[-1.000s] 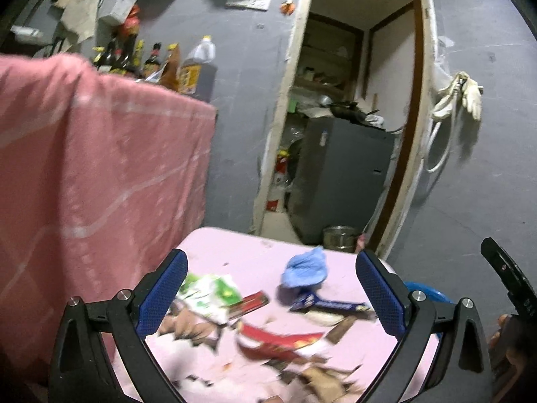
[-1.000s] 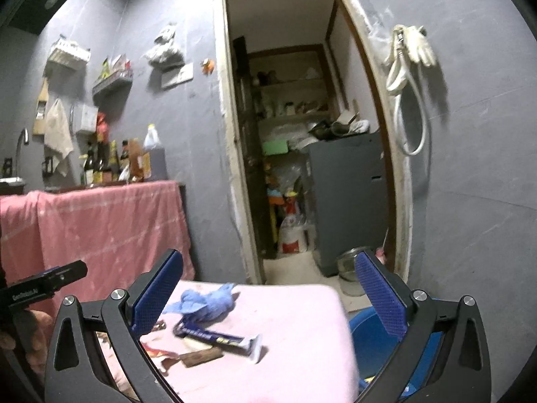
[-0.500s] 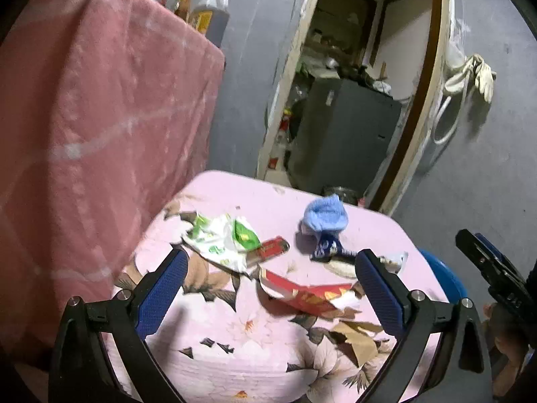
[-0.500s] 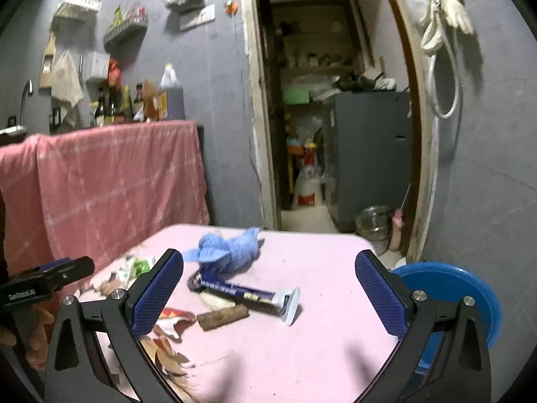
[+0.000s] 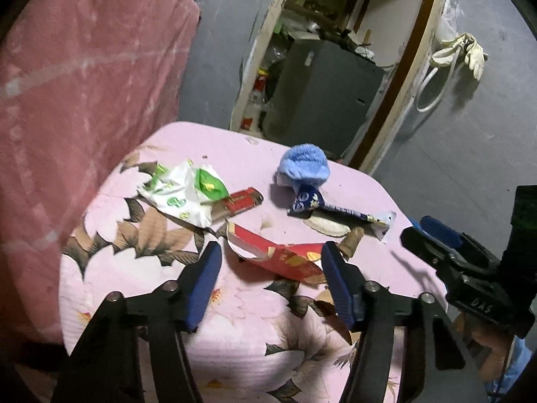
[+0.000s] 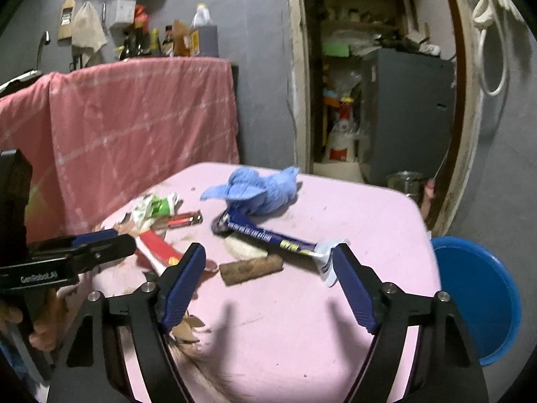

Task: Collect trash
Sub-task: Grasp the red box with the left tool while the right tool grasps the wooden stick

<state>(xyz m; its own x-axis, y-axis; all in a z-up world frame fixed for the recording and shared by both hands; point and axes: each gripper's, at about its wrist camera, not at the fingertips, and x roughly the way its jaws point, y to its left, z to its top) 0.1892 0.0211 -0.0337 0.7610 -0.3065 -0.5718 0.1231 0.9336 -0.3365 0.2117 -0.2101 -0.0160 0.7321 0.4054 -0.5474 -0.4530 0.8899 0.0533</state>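
Trash lies on a small table with a pink floral cloth (image 5: 144,268): a crumpled white-green wrapper (image 5: 178,191), a flat red pack (image 5: 243,200), a torn red wrapper (image 5: 282,260), a blue tube wrapper (image 5: 335,209), a brown roll (image 6: 251,268) and a blue cloth (image 5: 303,164). My left gripper (image 5: 272,277) hovers over the torn red wrapper; its jaws are closing, with the wrapper showing between the tips and untouched by the pads. My right gripper (image 6: 268,278) hovers near the brown roll, its jaws also closing without touching anything.
A blue basin (image 6: 480,295) sits on the floor right of the table. A pink-draped counter (image 6: 134,127) with bottles stands to the left. Behind is an open doorway with a grey cabinet (image 6: 406,114). The other gripper shows at each view's edge.
Both grippers have sunk and tilted down toward the table, so the trash now fills the views. Both pairs of jaws have narrowed, the left more than the right.
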